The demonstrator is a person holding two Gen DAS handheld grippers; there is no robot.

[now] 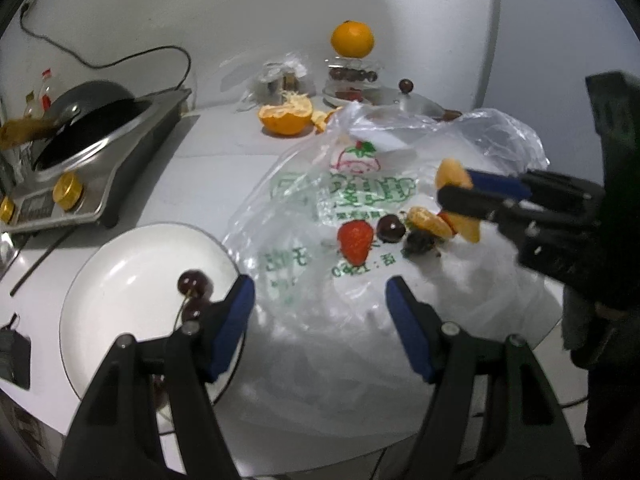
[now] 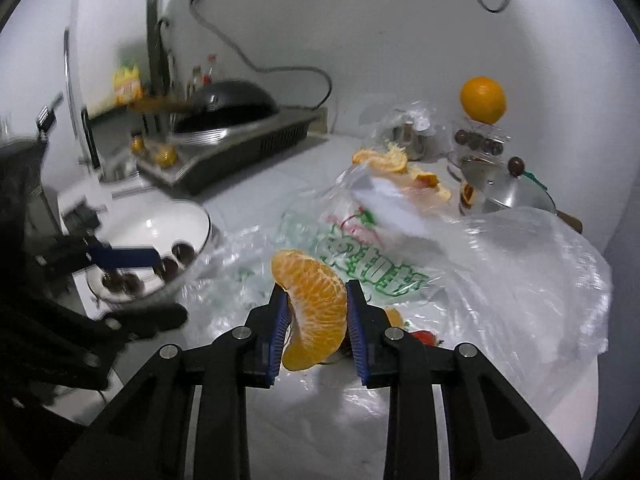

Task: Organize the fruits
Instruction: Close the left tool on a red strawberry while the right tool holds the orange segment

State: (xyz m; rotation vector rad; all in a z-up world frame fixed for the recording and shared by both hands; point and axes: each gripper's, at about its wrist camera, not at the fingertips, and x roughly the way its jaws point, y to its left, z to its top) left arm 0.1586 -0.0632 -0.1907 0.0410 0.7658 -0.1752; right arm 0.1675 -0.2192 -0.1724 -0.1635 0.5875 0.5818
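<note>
My right gripper (image 2: 314,294) is shut on a peeled orange segment (image 2: 314,300) and holds it above the printed plastic bag (image 2: 360,256). In the left wrist view the right gripper (image 1: 452,184) comes in from the right with the segment (image 1: 452,174). On the bag (image 1: 304,240) lie a strawberry (image 1: 355,240), a dark cherry (image 1: 391,227) and another orange segment (image 1: 430,222). My left gripper (image 1: 320,292) is open and empty, over the bag beside the white plate (image 1: 120,280), which holds cherries (image 1: 195,284).
A wok on an induction cooker (image 1: 80,152) stands at the left. A half-peeled orange (image 1: 286,114), a whole orange (image 1: 352,39) on a clear container, a pot lid (image 1: 408,100) and a small bag sit at the back by the wall.
</note>
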